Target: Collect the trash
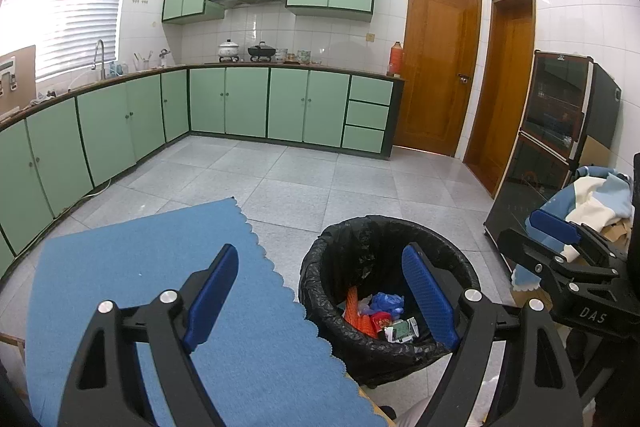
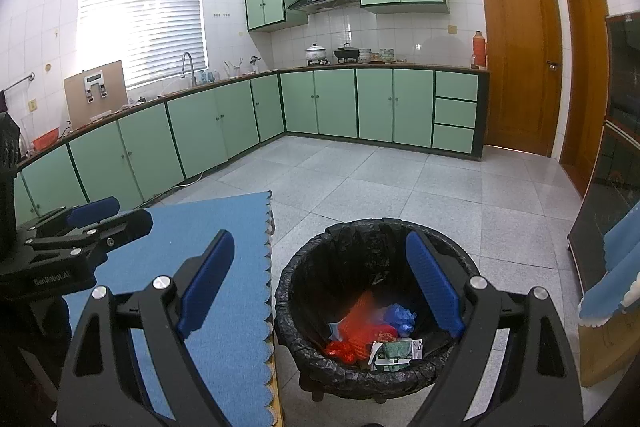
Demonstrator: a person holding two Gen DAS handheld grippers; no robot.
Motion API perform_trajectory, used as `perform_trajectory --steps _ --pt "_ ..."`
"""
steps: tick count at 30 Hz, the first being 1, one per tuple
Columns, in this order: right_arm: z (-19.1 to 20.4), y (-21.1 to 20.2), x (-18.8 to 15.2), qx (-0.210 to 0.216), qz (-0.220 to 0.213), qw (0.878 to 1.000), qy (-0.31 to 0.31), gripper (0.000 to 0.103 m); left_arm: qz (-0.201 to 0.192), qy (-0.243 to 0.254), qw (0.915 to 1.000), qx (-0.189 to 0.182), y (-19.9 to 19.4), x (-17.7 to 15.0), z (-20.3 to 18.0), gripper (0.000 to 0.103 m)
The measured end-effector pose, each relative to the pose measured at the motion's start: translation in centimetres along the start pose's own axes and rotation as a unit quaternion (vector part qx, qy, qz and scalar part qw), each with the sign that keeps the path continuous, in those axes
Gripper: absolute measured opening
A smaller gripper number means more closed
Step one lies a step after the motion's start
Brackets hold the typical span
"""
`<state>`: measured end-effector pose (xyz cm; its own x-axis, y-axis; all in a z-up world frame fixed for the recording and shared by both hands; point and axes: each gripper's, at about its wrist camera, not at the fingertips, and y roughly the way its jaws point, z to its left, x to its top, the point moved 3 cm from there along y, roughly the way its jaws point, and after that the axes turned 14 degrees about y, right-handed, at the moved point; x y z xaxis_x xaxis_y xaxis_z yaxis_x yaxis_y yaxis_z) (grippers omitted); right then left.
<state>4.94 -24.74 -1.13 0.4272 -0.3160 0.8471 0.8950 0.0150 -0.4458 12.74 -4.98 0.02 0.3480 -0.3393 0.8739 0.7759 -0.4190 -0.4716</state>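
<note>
A black-lined trash bin (image 1: 356, 255) (image 2: 360, 251) stands on the tiled floor beside a table with a blue cloth (image 1: 160, 267) (image 2: 224, 267). Inside lie an orange net (image 2: 360, 327), a blue plastic bag (image 2: 402, 317), a red wrapper (image 1: 380, 319) and a white-green carton (image 2: 394, 351). My left gripper (image 1: 320, 291) is open and empty, held over the cloth's edge and the bin. My right gripper (image 2: 324, 287) is open and empty above the bin. The right gripper also shows in the left wrist view (image 1: 560, 239), and the left gripper in the right wrist view (image 2: 80, 223).
Green kitchen cabinets (image 1: 248, 103) run along the left and far walls. Two wooden doors (image 1: 440, 67) stand at the back right. A dark glass cabinet (image 1: 552, 131) stands right of the bin, with blue and white cloth (image 1: 592, 195) piled beside it.
</note>
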Motion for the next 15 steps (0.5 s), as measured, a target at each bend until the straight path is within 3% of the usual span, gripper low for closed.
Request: perform_trajectory --steps 15 --pt "0.44 0.42 0.16 0.001 0.001 1.0 -0.001 0.085 0.001 -0.002 1.0 0.001 0.03 0.24 0.12 0.083"
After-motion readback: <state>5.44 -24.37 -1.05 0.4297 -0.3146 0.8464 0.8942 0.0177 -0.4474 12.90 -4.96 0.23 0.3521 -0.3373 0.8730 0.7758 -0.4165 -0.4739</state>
